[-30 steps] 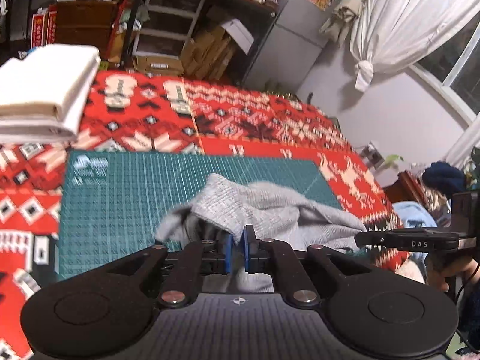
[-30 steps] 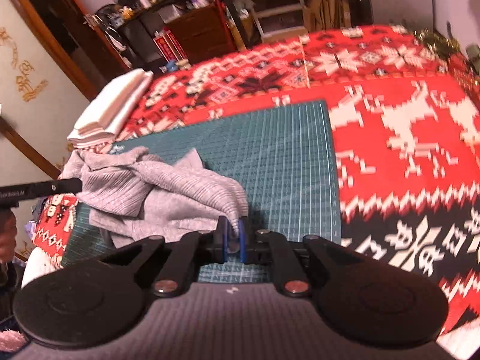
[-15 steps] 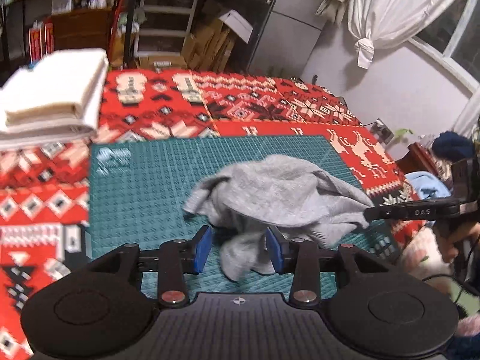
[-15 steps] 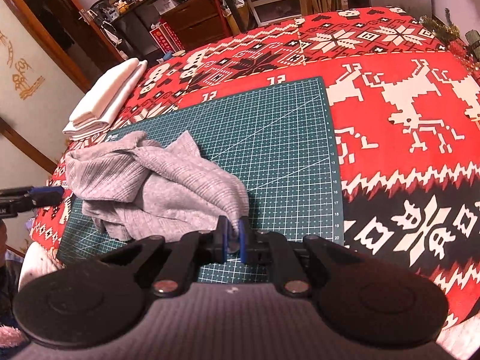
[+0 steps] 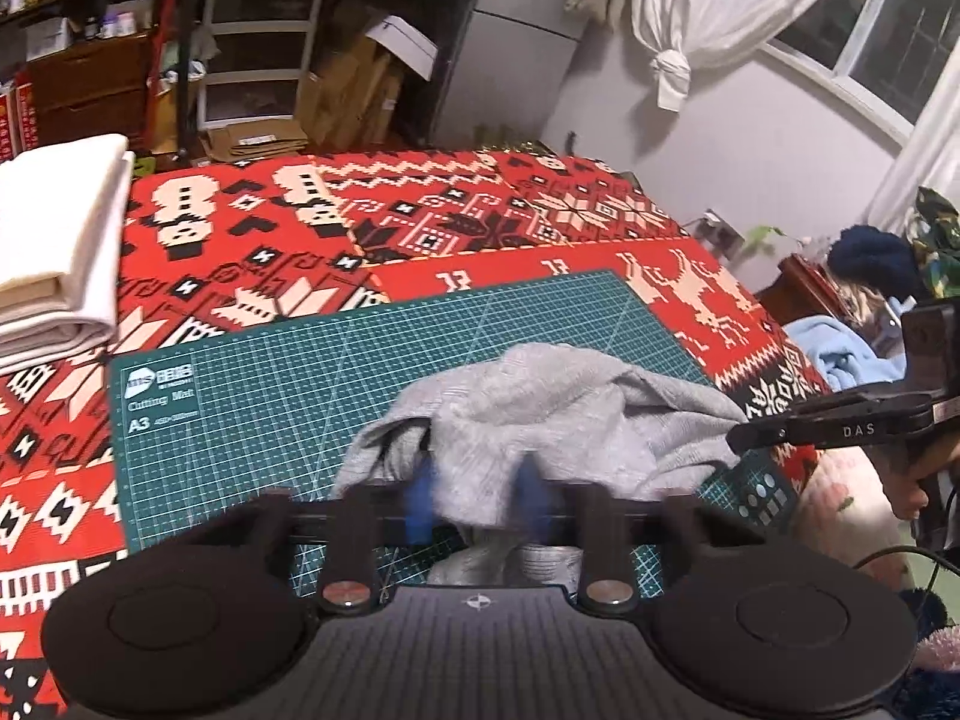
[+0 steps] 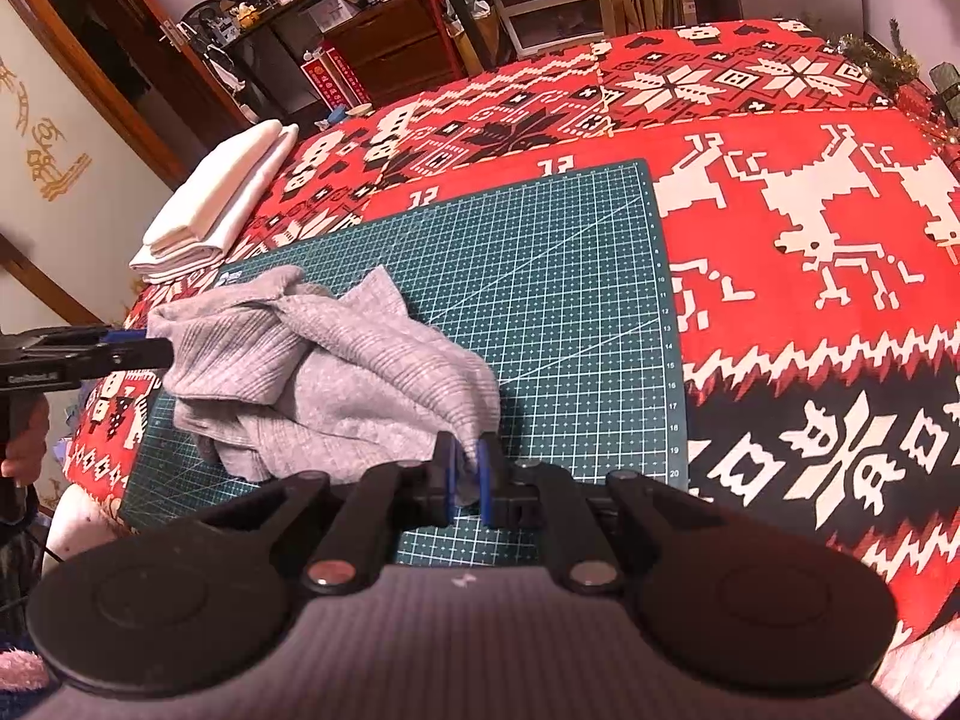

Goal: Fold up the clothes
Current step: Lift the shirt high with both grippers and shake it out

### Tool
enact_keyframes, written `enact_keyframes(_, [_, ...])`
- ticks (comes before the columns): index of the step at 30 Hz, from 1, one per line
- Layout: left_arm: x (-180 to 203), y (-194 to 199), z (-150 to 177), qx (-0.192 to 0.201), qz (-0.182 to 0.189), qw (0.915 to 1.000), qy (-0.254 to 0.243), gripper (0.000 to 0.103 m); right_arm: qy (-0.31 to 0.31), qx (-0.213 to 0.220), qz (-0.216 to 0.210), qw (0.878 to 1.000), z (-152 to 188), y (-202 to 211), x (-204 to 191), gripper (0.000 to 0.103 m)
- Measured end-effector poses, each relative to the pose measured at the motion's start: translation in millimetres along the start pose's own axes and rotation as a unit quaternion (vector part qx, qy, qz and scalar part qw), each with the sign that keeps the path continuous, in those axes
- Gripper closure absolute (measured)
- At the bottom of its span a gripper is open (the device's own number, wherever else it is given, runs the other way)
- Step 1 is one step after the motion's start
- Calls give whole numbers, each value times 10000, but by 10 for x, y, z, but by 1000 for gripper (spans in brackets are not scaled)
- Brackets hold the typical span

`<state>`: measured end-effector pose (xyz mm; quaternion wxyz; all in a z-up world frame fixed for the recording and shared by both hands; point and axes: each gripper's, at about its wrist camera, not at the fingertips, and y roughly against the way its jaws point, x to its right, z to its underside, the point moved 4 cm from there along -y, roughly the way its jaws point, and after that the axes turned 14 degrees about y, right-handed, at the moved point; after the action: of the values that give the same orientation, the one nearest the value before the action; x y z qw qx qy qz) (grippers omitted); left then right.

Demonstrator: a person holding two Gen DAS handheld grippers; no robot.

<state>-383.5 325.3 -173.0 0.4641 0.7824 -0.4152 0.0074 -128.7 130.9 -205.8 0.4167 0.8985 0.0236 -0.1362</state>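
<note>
The grey garment (image 6: 336, 378) lies crumpled on the green cutting mat (image 6: 540, 276). The right tongs (image 6: 467, 474) pinch its near corner; the left tongs (image 5: 474, 504), blurred, stand spread around a fold. Best draw the corners apart to flatten it. Sleeves and hem stay buried in the bunching.
</note>
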Motion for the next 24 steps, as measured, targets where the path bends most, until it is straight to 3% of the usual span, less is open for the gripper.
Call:
enact_keyframes(5, [106,193,-99,532,-448,9974,-205,94,333,275,344,9985,-186,151,-63,96])
enact_keyframes(11, [186,703,-561,1563,-725,9849,-155,94,921,1068,661,9878,-860,610,-233,96])
enact_keyframes(18, [454,1496,-980,2647,-658,9620,-143,95,1630,2113,926,9593,-1627,1361,-684,96])
enact_keyframes(24, [828,2179,-1004,3412,-502,9382,-301,95,2040,2849,1198,9289,-1858,2102,-1113,96])
